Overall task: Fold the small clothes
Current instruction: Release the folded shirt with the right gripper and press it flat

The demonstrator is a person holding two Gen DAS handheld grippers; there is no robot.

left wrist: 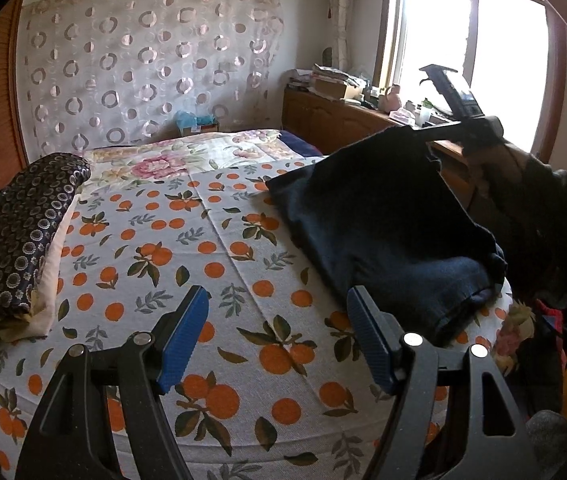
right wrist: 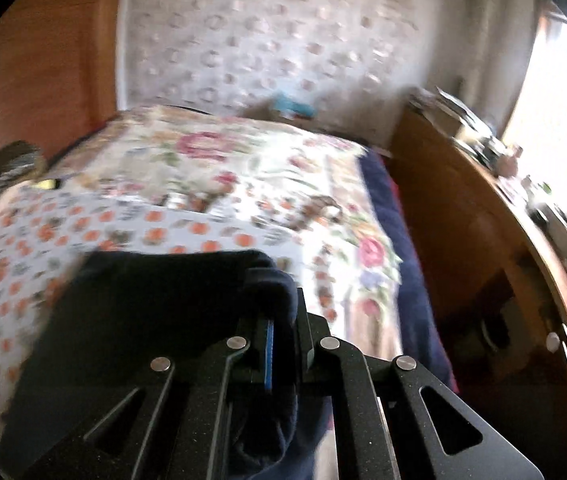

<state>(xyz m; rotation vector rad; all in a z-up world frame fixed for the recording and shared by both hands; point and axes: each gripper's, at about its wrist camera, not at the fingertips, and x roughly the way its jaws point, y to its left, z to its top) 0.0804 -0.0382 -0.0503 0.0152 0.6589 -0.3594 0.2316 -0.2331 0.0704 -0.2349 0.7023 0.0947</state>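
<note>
A dark navy garment (left wrist: 383,224) lies on the right side of the orange-print bed sheet (left wrist: 187,264), with one corner pulled up off the bed. My right gripper (left wrist: 415,130) is shut on that raised corner, held by a person's hand in a dark sleeve (left wrist: 555,208). In the right wrist view the navy garment (right wrist: 155,304) hangs blurred from the right gripper (right wrist: 279,300), cloth bunched over the closed jaws. My left gripper (left wrist: 277,316) hovers open over the sheet in the foreground, left of the garment's near edge, with nothing between its blue pads (left wrist: 183,336).
A folded dark patterned cloth (left wrist: 19,232) rests on a pale pillow at the bed's left edge. A floral quilt (left wrist: 187,156) covers the far end. A cluttered wooden cabinet (left wrist: 347,116) runs under the bright window on the right. Colourful clothes (left wrist: 539,336) lie off the bed's right corner.
</note>
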